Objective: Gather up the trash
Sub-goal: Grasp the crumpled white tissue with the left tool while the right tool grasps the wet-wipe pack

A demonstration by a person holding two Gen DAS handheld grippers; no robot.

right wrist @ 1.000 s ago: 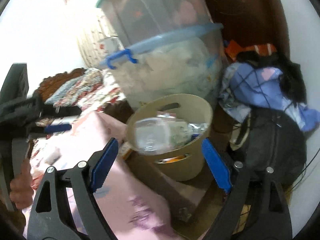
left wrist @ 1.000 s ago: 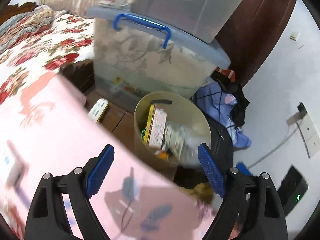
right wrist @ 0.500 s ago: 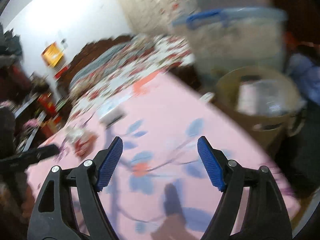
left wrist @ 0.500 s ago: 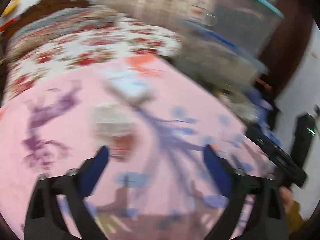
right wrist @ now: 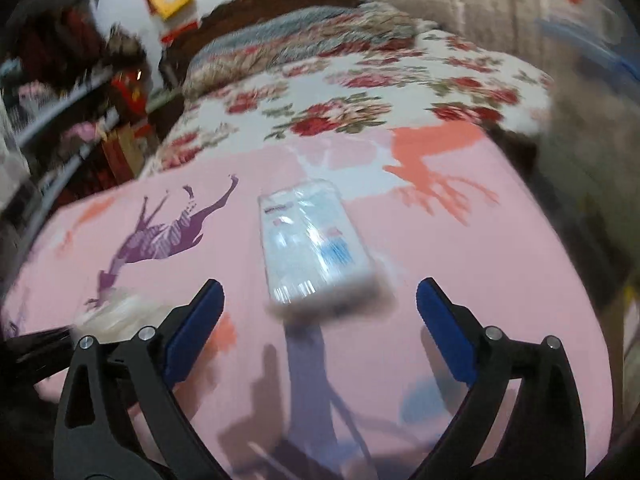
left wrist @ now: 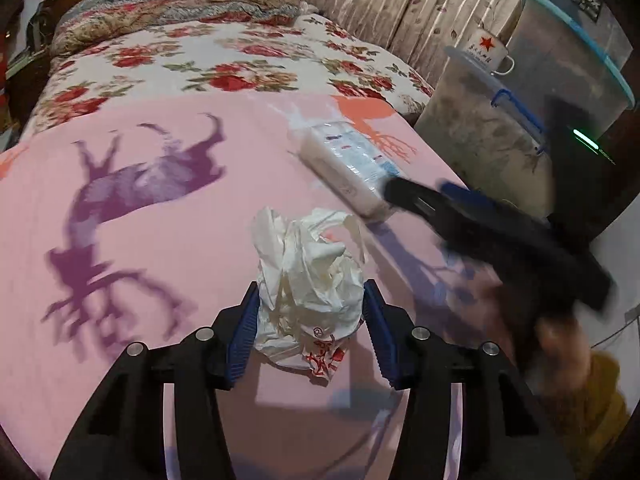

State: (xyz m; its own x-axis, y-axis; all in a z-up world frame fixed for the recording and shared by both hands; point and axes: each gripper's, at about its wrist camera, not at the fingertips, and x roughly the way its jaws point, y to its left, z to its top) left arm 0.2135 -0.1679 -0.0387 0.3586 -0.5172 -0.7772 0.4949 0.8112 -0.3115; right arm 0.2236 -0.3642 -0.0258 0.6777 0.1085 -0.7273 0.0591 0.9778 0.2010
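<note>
You've swung both grippers from the bin onto the pink sheet: left gripper [left wrist: 310,322] clenches the crumpled white bag [left wrist: 310,280]; right gripper [right wrist: 320,320], spread, faces the white tissue pack [right wrist: 314,240], lengthwise just ahead.

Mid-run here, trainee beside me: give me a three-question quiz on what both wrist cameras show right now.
1. True or false: the left gripper has its blue pads on either side of the crumpled white plastic bag.
2. Multiple choice: the tissue pack in the right wrist view lies (A) between the pads of the right gripper, (B) ahead of the open right gripper on the pink sheet, (C) on the floral quilt.
3. Fill in: the white mug with the red star stands on the lid of a storage ____.

Key: 1 true; 2 B; 3 bin.
</note>
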